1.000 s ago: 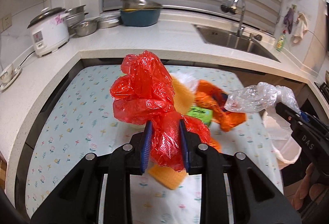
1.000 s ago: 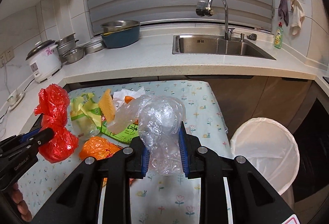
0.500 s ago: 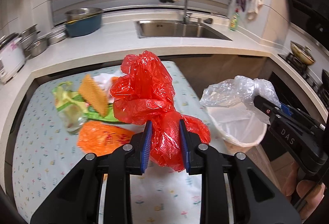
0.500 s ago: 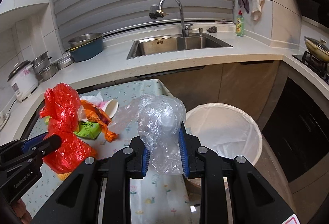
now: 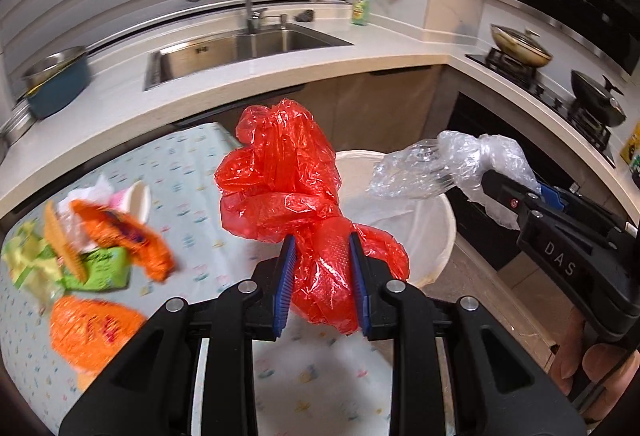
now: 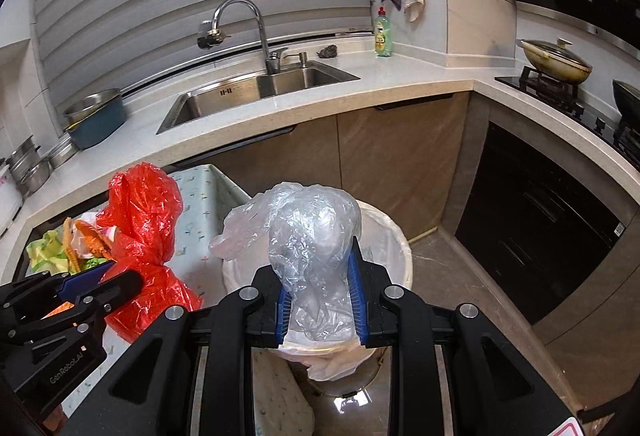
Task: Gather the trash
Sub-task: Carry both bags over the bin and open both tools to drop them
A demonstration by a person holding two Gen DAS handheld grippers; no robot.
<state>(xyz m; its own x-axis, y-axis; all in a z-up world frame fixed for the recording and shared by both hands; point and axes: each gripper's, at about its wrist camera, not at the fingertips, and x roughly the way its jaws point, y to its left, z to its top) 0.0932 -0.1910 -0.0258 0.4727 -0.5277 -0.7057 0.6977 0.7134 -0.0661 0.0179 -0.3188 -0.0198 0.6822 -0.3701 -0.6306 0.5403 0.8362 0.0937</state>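
My left gripper [image 5: 322, 284] is shut on a crumpled red plastic bag [image 5: 288, 188], held above the table's right end, just short of the white-lined trash bin [image 5: 436, 220]. My right gripper [image 6: 320, 300] is shut on a crumpled clear plastic bag [image 6: 308, 232] and hangs over the bin [image 6: 394, 240]. The left wrist view shows the clear bag [image 5: 448, 164] at the right, above the bin's far rim. In the right wrist view the red bag [image 6: 144, 220] and the left gripper [image 6: 96, 278] sit at the left.
More trash lies on the floral table [image 5: 200, 164]: orange wrappers [image 5: 120, 236], a green packet [image 5: 100, 268], a paper cup [image 5: 136, 196]. Behind are the counter with a sink [image 6: 256, 88], a blue pot [image 6: 96, 120] and a stove with pans [image 6: 556, 64]. Brown floor [image 6: 460, 288] surrounds the bin.
Both grippers have swung right from over the table toward the bin, each still holding its bag. The bin has come under the right gripper; the trash pile has slid to the left.
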